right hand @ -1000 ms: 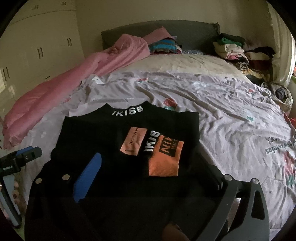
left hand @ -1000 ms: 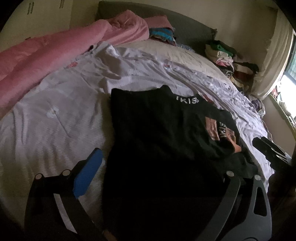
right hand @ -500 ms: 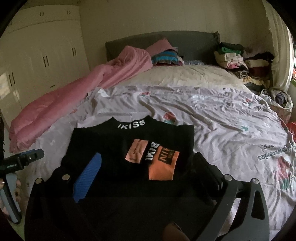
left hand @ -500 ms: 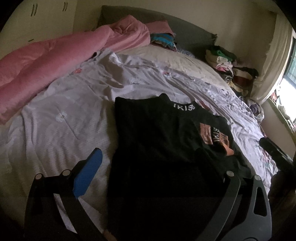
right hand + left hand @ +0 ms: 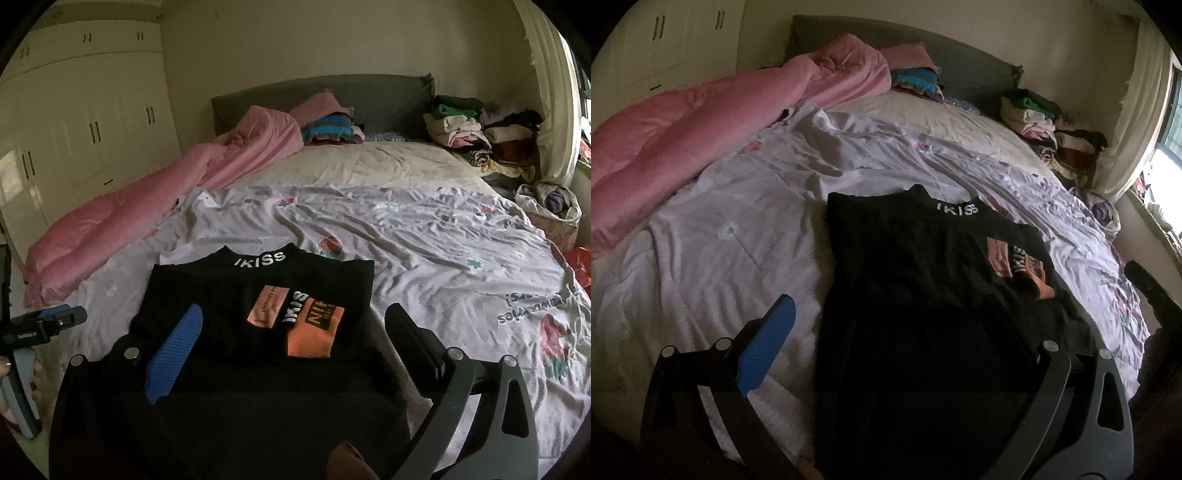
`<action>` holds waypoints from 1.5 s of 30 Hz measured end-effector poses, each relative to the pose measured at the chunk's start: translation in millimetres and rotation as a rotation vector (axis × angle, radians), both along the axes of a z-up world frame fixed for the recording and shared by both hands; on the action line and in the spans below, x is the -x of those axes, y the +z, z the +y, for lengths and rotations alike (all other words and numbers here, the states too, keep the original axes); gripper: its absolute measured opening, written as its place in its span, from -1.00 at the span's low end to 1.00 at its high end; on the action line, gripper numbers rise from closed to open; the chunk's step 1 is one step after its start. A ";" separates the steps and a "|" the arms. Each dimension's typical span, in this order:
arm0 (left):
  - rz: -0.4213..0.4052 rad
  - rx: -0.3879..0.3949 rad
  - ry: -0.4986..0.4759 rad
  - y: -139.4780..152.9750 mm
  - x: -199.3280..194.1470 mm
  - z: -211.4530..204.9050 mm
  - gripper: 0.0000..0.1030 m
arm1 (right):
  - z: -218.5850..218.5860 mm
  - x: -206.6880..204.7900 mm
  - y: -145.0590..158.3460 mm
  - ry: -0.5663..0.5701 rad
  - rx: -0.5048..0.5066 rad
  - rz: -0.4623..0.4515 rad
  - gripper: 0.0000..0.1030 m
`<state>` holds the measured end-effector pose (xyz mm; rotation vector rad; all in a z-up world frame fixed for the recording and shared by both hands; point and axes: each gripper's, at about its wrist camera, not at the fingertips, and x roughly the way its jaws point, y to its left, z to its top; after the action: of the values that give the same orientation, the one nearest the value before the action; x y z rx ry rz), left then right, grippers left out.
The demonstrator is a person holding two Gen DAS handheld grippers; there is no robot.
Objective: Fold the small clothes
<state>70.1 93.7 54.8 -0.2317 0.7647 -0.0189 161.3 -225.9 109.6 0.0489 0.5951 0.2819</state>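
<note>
A black top (image 5: 923, 266) with a white "IKISS" collar and orange patches lies flat on the lilac bed sheet (image 5: 731, 251), collar away from me and its sides folded in. My left gripper (image 5: 908, 354) stands open over its near left part, blue pad (image 5: 768, 350) over the sheet beside the cloth. In the right wrist view the black top (image 5: 221, 295) fills the near middle. There my right gripper (image 5: 295, 347) is open above the lower half, with nothing between its fingers. A hand holds the left gripper (image 5: 44, 325) at the left edge.
A pink duvet (image 5: 147, 206) runs along the left side of the bed. Folded clothes (image 5: 461, 129) are stacked by the grey headboard (image 5: 369, 96), with a striped pile (image 5: 328, 129) beside them. A bag of clothes (image 5: 550, 206) sits at the right edge. Cream wardrobes (image 5: 74, 129) line the left wall.
Both grippers have drawn back and up from the top, which now looks smaller and farther away. Both stay open; the cloth has not moved.
</note>
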 end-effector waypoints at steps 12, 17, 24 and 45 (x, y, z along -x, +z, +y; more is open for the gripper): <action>0.034 -0.024 0.015 -5.1 22.9 4.2 0.81 | -20.0 17.6 -0.5 -0.014 -0.006 -0.002 0.91; 0.051 -0.036 0.016 -10.3 31.9 5.6 0.81 | -23.6 27.9 -6.9 -0.008 0.024 0.012 0.91; 0.082 -0.042 0.025 -22.1 46.5 10.6 0.81 | -34.1 41.7 -17.5 -0.010 0.035 0.032 0.91; 0.155 -0.067 0.032 -50.1 88.7 15.0 0.74 | -49.9 63.0 -34.6 0.009 0.028 0.065 0.91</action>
<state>-18.6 108.7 4.7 -0.1824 0.9145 0.0553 98.2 -275.8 75.1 0.0279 0.6638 0.2818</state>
